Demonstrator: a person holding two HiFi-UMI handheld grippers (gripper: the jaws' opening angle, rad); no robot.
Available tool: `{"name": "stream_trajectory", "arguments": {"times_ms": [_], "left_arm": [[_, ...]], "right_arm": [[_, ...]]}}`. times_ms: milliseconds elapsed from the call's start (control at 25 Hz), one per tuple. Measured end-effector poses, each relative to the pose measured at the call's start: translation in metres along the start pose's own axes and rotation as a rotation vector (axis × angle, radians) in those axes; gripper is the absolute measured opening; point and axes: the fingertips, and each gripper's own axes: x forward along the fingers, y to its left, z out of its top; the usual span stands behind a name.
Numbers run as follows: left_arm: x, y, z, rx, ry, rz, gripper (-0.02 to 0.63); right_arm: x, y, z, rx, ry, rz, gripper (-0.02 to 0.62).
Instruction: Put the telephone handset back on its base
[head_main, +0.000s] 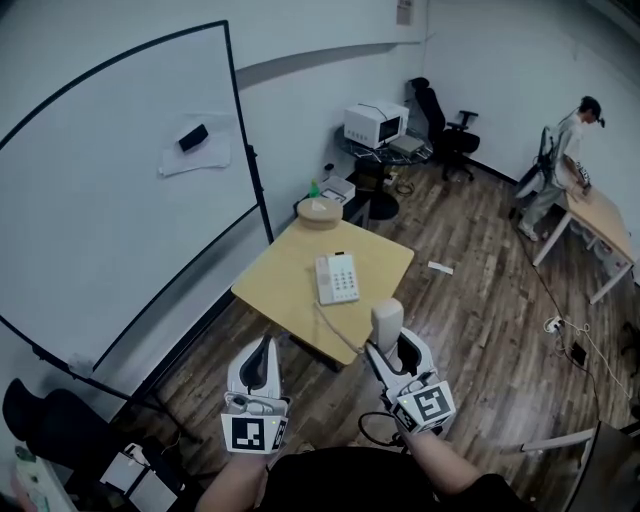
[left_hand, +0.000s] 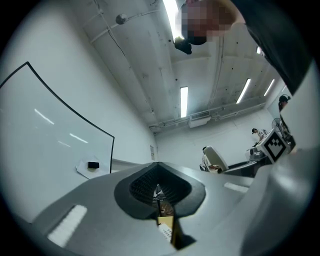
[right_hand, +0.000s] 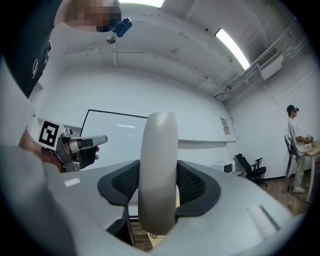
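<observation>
Left gripper (head_main: 264, 350) has its jaws closed on nothing. Right gripper (head_main: 392, 352) clamps the pale, rounded handset (head_main: 387, 318) upright, just off the table (head_main: 285, 285). Only the head view shows the keypad base (head_main: 337, 278) there; the right gripper view shows pads (right_hand: 192, 182) pinching the handset.

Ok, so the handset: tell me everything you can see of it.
The handset is a smooth, off-white plastic bar with rounded ends. It stands roughly upright, clamped at its middle between the dark ribbed pads of the right claw, its top sticking out above them. It is off the phone base, held in the air near the table edge.
</observation>
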Motion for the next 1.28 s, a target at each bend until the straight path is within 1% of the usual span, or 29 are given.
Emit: {"name": "stream_trajectory", "arguments": {"times_ms": [160,360,520,640,760,960,1080,1280], "left_arm": [[0.003,-0.005,-0.007,0.003,0.015,0.011,0.0],[0.008,-0.009,-0.016,0.018,0.026,0.031,0.0],[0.015,0.0,-0.025,0.037,0.045,0.044,0.0],[0.026,0.015,-0.032,0.041,0.054,0.061,0.0],[0.045,0.032,-0.044,0.02,0.052,0.065,0.0],[0.092,0.065,-0.075,-0.016,0.057,0.025,0.0],[0.123,0.089,-0.093,-0.04,0.036,0.002,0.0],[0.175,0.128,-0.111,-0.035,0.023,-0.031,0.0]], "right_arm": [[0.0,-0.006,-0.006,0.018,0.01,0.007,0.225],[0.006,-0.017,-0.009,0.026,-0.004,0.031,0.225],[0.024,-0.025,-0.015,0.047,-0.006,0.05,0.225],[0.041,-0.027,-0.016,0.042,-0.004,0.061,0.225],[0.063,-0.032,-0.018,0.04,0.004,0.064,0.225],[0.11,-0.042,-0.025,0.025,0.013,0.037,0.225],[0.142,-0.043,-0.031,0.008,0.009,0.023,0.225],[0.193,-0.054,-0.034,-0.023,0.024,-0.032,0.225]]}}
